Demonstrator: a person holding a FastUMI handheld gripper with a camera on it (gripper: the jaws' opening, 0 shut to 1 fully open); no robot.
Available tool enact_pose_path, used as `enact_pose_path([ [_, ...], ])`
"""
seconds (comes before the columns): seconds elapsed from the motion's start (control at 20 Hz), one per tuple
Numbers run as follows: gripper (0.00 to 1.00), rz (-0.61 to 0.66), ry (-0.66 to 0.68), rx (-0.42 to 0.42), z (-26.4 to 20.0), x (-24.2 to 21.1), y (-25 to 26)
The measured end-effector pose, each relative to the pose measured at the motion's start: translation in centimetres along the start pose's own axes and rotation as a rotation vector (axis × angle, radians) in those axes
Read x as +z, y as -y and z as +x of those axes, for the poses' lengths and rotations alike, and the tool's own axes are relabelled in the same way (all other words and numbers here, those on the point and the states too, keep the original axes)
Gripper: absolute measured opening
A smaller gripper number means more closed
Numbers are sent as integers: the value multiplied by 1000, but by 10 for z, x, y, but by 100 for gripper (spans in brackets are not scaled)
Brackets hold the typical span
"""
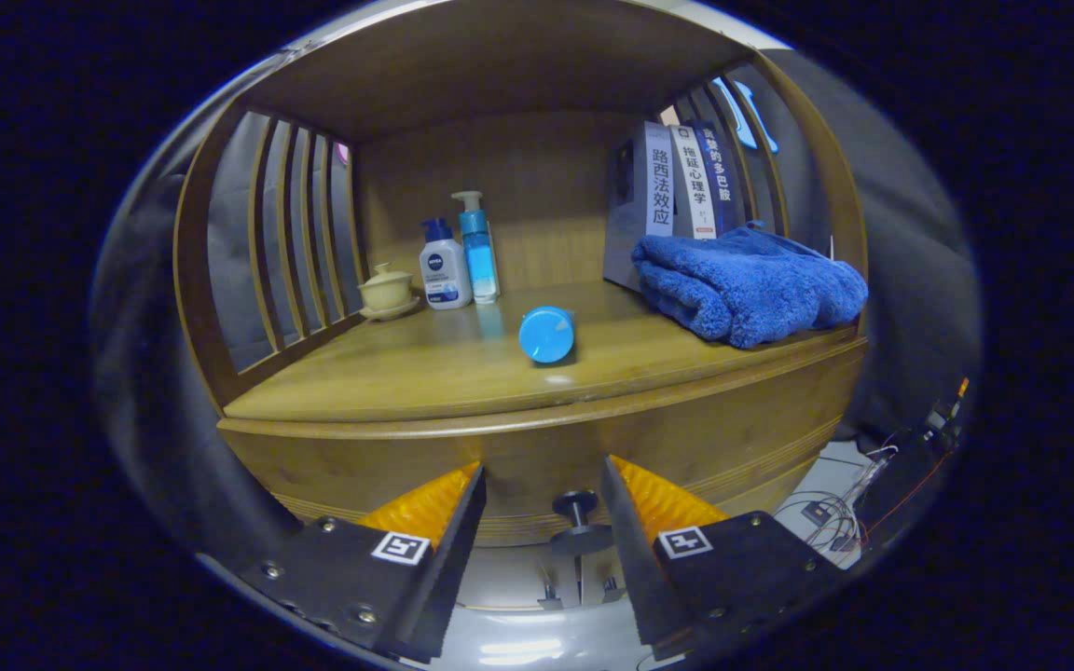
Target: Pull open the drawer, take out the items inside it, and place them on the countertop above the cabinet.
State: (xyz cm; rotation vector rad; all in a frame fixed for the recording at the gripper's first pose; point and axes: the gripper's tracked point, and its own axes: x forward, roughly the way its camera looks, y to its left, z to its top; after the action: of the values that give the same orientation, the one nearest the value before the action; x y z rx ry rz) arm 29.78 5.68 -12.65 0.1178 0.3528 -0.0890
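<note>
The gripper (542,499) has its two fingers spread wide apart, and they hold nothing. Between the fingers sits one dark round knob (578,522). It sticks out from the front of the drawer (537,457), which is the wooden panel just under the countertop (425,368). The knob is not touched by either finger; there is a gap on both sides. The drawer looks closed, flat with the cabinet front.

At 12 o'clock from the fingers, up on the countertop, lies one blue round bottle (547,334) on its side, with its round end facing the gripper. It lies alone, near the middle of the countertop.

Toward 11 o'clock, at the back, stand two pump bottles side by side. One is a white bottle with a dark blue top (445,265). The other is a taller clear blue bottle (479,248), just beside it. Next to them, farther toward 10 o'clock, sits one small cream cup with a lid (388,291) on a little saucer.

Toward 1 o'clock lies one fluffy blue towel (747,284), folded in a heap by the edge. Behind it stand three books (691,182), upright and touching each other.

Wooden bars (290,233) close in both sides of the shelf. At 4 o'clock, down on the floor, there are some thin wires (840,508).
</note>
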Motion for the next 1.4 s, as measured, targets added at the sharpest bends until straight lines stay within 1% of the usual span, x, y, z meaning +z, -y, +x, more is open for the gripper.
enact_pose_path([
  [0.15, 75, 14, -7, 19, 1, -1, 0],
  [0.3, 75, -4, -13, 29, -2, 3, -1],
  [0.4, 77, 16, 12, 65, -12, 13, -10],
  [0.5, 77, 31, -7, 64, -33, 12, -7],
  [0.65, 77, -24, -99, 1, -67, -10, 17],
  [0.75, 77, -87, -147, -31, -96, -17, 34],
  [0.85, 77, -142, -172, -70, -124, -17, 56],
  [0.95, 77, -197, -157, -90, -145, -9, 79],
  [1.1, 77, -298, -174, -154, -166, -3, 131],
  [1.3, 77, -347, -201, -189, -176, -4, 188],
  [1.4, 71, -384, -223, -190, -176, -9, 214],
])
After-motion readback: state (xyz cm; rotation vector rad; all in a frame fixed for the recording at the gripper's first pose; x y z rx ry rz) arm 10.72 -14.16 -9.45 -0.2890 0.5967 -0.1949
